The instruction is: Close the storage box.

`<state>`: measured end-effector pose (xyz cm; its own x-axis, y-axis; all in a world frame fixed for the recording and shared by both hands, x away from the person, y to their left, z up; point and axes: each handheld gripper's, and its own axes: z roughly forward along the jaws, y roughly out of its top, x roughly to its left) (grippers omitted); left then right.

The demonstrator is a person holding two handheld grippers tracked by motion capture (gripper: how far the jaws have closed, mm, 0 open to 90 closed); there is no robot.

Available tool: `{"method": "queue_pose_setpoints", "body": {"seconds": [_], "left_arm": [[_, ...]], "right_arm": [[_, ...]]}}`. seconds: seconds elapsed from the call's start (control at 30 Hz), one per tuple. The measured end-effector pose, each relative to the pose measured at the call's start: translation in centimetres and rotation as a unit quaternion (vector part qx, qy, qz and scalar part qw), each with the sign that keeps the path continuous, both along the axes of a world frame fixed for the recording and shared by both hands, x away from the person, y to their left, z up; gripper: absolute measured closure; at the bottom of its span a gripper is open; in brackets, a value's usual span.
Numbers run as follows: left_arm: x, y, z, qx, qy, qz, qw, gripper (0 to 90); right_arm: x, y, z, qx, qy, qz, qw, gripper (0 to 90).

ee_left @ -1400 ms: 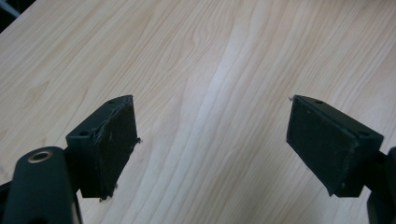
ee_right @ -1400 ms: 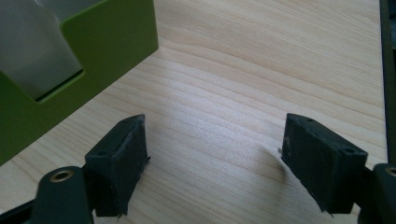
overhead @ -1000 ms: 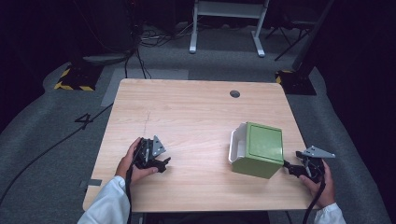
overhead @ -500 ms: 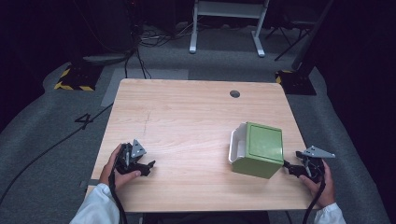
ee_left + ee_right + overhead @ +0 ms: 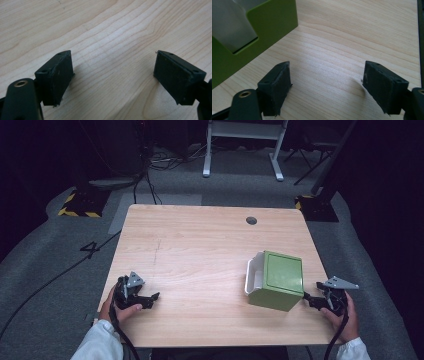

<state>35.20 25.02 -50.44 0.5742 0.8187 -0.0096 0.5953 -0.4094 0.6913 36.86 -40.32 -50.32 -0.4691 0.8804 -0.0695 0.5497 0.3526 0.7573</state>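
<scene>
At the left, the left gripper [image 5: 150, 298] rests low on the table [image 5: 200, 250] near its front left corner, held in the person's left hand [image 5: 116, 306], with the white sleeve [image 5: 97, 345] running off the bottom edge. Its jaws stand wide apart and hold nothing; in the left gripper view the gap [image 5: 113, 72] between them shows bare wood grain, with nothing in the way ahead. A grey plate [image 5: 134, 280] sits on top of it and a cable trails back toward the sleeve. Ahead of this gripper and to its right the tabletop is bare up to a small round hole [image 5: 251, 220] near the far edge. Farther right, the green box [image 5: 277, 280] lies on the table just ahead of the right gripper's jaws, its white inner part [image 5: 252, 275] showing on the side turned away from that gripper. The right gripper [image 5: 309, 300] sits at the table's right front edge in the right hand [image 5: 345, 317], jaws also spread wide and empty, close to the box; from above I cannot tell whether they touch it. In the right gripper view the box [image 5: 269, 22] stands to the left of the open jaws [image 5: 325, 82], cut off by the frame, with a pale recess in its face whose contents are too blurred to make out. Beyond the table, the floor is dark: cables, a yellow-and-black striped block [image 5: 80, 205] and a white stand's legs [image 5: 240, 150] are partly lost in shadow.
</scene>
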Motion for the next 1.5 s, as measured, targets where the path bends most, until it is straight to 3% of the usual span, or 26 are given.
{"method": "queue_pose_setpoints", "body": {"seconds": [1.5], "left_arm": [[0.01,-0.13,-0.02,0.0,0.001,0.01,1.0,14.4]], "right_arm": [[0.05,-0.02,-0.01,0.004,0.003,0.006,1.0,22.3]]}}
